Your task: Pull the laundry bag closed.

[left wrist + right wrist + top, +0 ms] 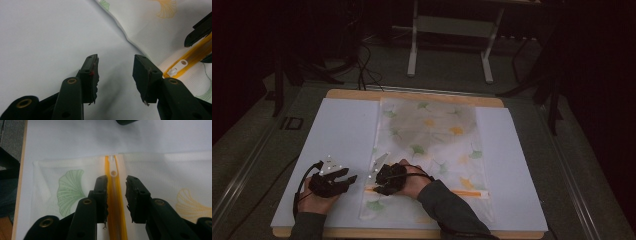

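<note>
Although the room is dim and much of the high view is murky, I can make out a flat mesh pouch printed with green and yellow ginkgo leaves, lying along the middle of a white sheet that covers the wooden desk. A round grey shadow of something shows through its far half, and I cannot tell what it is. An orange zipper crosses the pouch near my edge of the desk.

From the right gripper view I see what the overhead camera hides beneath the hand: the right tool sits with its jaws parted on either side of the zipper, the white pull tab lying just ahead of the tips. Nothing is pinched between them. In the high view the right hand and its tool cover the zipper's left end.

My left tool rests over bare white sheet just left of the pouch edge. Its own camera shows the left tool jaws spread wide and empty, the pouch border running diagonally beyond them, and the zipper's end with its pull tab at the right, where a black part of the other tool is cut off by the frame.

Past the desk, a white metal stand and loose cables sit on the dark floor.
</note>
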`<state>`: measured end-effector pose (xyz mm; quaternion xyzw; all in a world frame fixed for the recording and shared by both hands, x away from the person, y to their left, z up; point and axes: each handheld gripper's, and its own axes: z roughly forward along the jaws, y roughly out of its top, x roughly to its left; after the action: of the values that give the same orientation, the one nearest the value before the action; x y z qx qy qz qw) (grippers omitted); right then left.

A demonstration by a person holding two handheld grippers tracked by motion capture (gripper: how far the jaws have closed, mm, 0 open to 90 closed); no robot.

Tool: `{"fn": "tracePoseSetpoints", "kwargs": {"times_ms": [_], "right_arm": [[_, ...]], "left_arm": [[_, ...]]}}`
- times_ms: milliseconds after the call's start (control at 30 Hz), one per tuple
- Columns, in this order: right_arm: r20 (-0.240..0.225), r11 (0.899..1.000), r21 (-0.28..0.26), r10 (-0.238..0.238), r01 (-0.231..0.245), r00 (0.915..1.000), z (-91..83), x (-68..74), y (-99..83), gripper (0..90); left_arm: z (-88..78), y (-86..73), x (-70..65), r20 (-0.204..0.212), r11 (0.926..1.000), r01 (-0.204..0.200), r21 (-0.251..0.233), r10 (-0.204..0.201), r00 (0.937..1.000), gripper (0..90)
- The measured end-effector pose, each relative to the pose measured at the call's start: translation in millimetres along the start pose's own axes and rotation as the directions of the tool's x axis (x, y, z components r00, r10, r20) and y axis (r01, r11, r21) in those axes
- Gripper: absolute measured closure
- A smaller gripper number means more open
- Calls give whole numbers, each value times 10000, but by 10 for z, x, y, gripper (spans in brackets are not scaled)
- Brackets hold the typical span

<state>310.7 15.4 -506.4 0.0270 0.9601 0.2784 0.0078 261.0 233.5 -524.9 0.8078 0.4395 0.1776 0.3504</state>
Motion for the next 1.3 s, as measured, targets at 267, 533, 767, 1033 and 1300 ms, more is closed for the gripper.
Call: {"fn": "tracePoseSetpoints", "kwargs": {"times_ms": [267,533,767,1033,1300], "right_arm": [[-116,10000,27,-73,73,9999,82,14,74,732],[-261,9998,192,33,-28,9997,164,-4,109,758],[-333,9990,438,56,-42,9994,216,-22,142,796],[-228,9959,893,-99,119,9997,234,0,205,830],[-307,9967,804,-51,75,9995,216,2,172,838]], "left_arm": [[-1,-1,2,1,10000,-8,12,8,10000,555],[-3,-2,5,-1,10000,0,17,0,10000,553],[-2,-3,7,0,10000,-2,31,2,10000,553],[1,-1,-1,39,10000,-12,36,12,10000,554],[-2,3,-12,188,10000,-12,90,10,9998,556]]}}
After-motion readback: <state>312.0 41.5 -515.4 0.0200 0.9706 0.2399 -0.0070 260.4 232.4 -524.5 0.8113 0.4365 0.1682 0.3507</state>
